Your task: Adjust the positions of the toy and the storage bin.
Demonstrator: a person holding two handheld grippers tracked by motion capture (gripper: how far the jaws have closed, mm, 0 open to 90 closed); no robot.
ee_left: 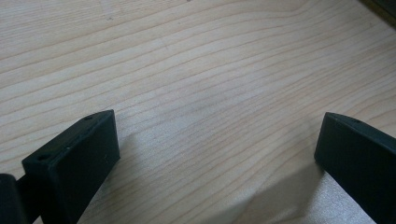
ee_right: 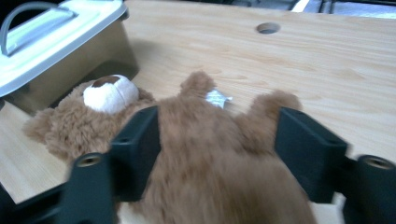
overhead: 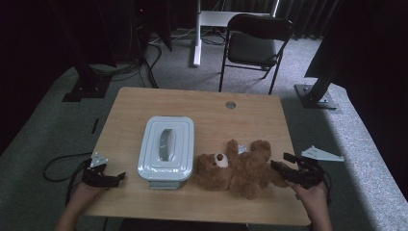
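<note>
The teddy bear (overhead: 235, 171) lies on the surface (overhead: 250, 115) beside the closed box (overhead: 166, 149), not put away yet. The right hand-held gripper (overhead: 284, 169) is open around the bear. The left hand-held gripper (overhead: 118, 177) is open and empty.

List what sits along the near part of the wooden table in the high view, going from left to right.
Left black two-jaw gripper → pale lidded plastic box with a grey handle → brown plush teddy bear lying on its back → right black two-jaw gripper, all on or over the light wooden table.
</note>
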